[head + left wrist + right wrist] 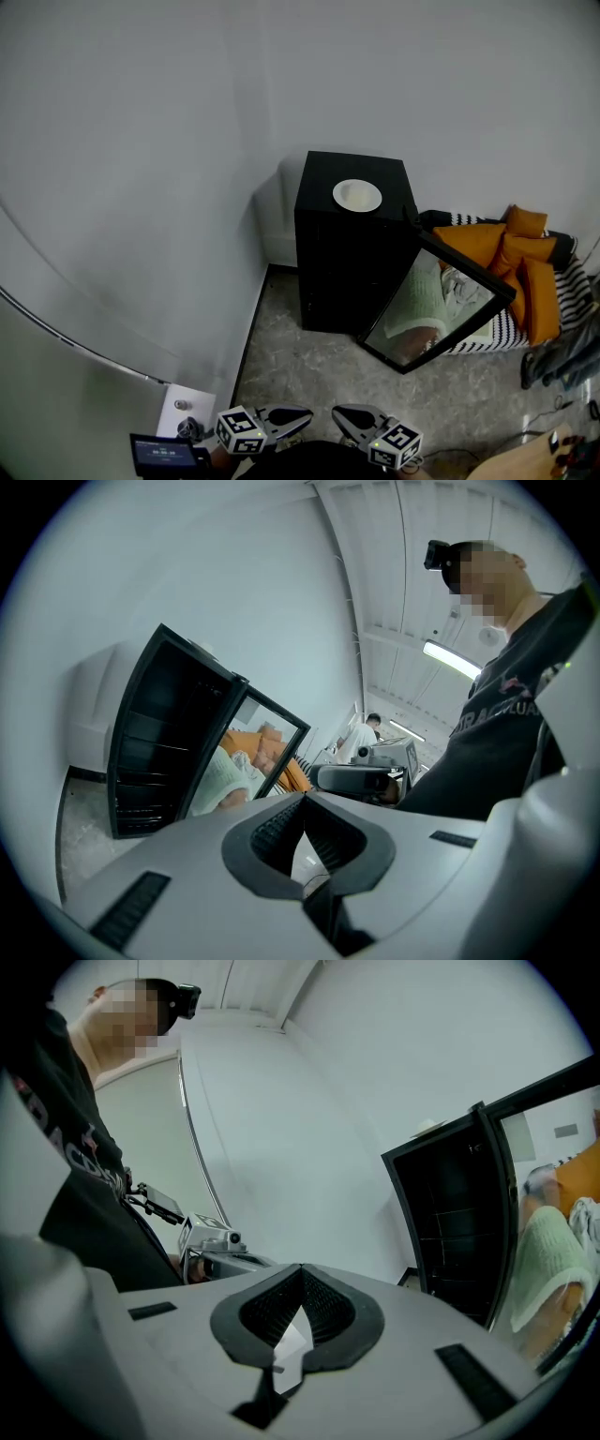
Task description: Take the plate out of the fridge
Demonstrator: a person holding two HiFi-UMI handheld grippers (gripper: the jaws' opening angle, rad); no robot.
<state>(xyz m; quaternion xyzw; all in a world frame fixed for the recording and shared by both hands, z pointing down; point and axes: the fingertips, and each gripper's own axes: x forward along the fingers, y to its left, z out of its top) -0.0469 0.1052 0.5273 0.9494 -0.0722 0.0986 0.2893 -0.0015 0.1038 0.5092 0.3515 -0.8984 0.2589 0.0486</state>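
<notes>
White walls [141,141] and a speckled grey floor [309,375] surround the black fridge [342,272] at twelve o'clock, its glass door [436,305] swung open toward four. The plate [357,195] sits on top of the fridge, not inside, so I judge the taking-out done. My left tongs [302,413] and right tongs [341,415] hang at six, both pressed together and empty. What's left is probably nudging the door closed.

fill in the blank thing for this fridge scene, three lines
The white plate sits on ___ of the black fridge.
The fridge's door stands ___.
The right gripper has its jaws ___, with nothing between them.

Missing words: top; open; shut
</notes>
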